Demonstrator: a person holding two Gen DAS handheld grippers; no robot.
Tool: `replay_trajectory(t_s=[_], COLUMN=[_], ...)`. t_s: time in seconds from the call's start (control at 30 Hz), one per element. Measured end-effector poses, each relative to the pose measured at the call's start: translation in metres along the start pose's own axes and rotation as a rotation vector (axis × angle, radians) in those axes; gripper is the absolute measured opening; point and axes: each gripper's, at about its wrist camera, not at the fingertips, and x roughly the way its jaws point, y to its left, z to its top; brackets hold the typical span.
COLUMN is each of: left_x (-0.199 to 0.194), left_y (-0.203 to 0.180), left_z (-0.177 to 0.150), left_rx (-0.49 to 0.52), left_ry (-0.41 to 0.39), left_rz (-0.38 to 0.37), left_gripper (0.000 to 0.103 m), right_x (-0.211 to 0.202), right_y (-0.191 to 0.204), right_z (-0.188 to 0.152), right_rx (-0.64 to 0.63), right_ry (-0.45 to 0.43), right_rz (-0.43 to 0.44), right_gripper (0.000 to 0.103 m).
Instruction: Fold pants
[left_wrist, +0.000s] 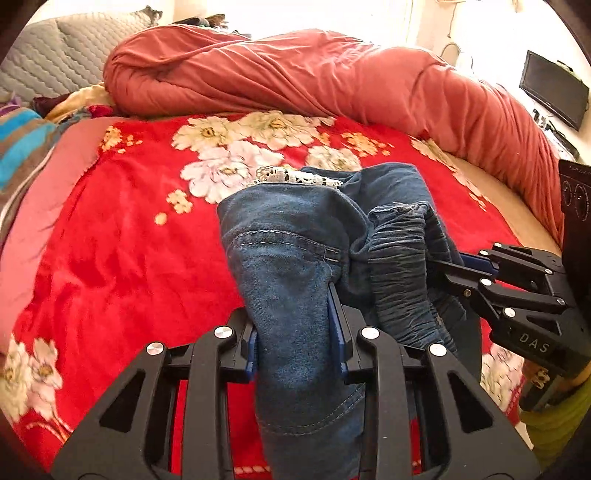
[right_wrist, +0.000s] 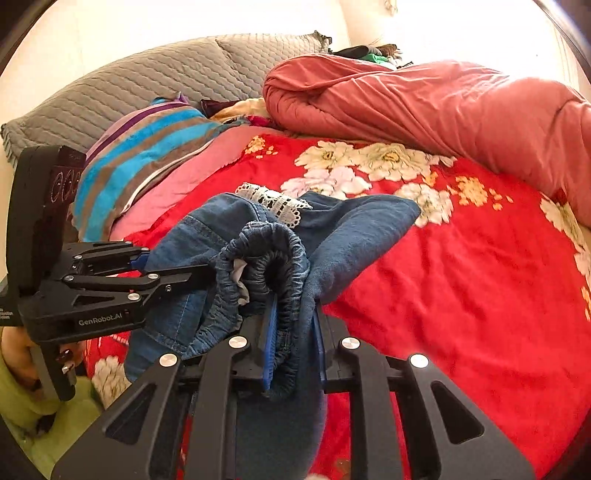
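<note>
left gripper (left_wrist: 295, 332) and right gripper (right_wrist: 293, 336) both pinch the jeans (left_wrist: 295, 236) bunched over bed (left_wrist: 129, 258); lift evenly, spread flat before folding.

Lower part of the pants (left_wrist: 295, 280) runs off the bottom edge of both wrist views, so legs and hems are not visible; the cloth also covers most of the blue pads of the left gripper (left_wrist: 297, 332) and right gripper (right_wrist: 293, 332). Right gripper's fingertips in the left wrist view are buried in the gathered waistband (left_wrist: 402, 266), and the person's hand (right_wrist: 22, 350) on the left gripper's handle is cut by the frame edge. Small items below the wall screen (left_wrist: 554, 88) are too small and overexposed to identify.
</note>
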Motion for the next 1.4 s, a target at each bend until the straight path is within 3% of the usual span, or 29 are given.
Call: replay_trajectory(t_s=[0.2,0.33,0.47,0.57,0.63,0.93,1.0,1.23,1.4], left_x=[0.016,0.033,0.047,0.05,0.05,0.054,0.055,0.052,0.046], left_y=[0.013,0.018,0.028,0.032,0.035,0.04,0.041,0.041,0.041], left_z=[0.009,0.007,-0.003,-0.009,-0.012,-0.017,-0.018,-0.019,-0.019], left_rx=[-0.007,-0.023,-0.05,-0.06,-0.067,-0.082,-0.084,-0.085,-0.086], left_ry=[0.001,0.024,0.059,0.065,0.067,0.084,0.088,0.085,0.076], left_rz=[0.016,0.023,0.04,0.053,0.057,0.064,0.063,0.065,0.069], left_gripper=[0.022,0.022,0.035,0.051,0.057,0.069,0.07,0.074,0.081], right_x=[0.016,0.03,0.036,0.038,0.038,0.06,0.061,0.054,0.036], right_y=[-0.007,-0.018,-0.024,-0.027,-0.029,-0.031,-0.034,-0.038,-0.04], right_z=[0.015,0.016,0.009,0.003,-0.001,-0.017,-0.019,-0.019,-0.018], right_rx=[0.003,0.034,0.049,0.073,0.09,0.086,0.094,0.129,0.157], right_ry=[0.003,0.036,0.066,0.072,0.074,0.174,0.183,0.177,0.123], right_rz=[-0.04,-0.118,-0.175,-0.197,-0.188,-0.221,-0.235,-0.235,-0.233], right_gripper=[0.015,0.015,0.016,0.034,0.036,0.038,0.046,0.055,0.081])
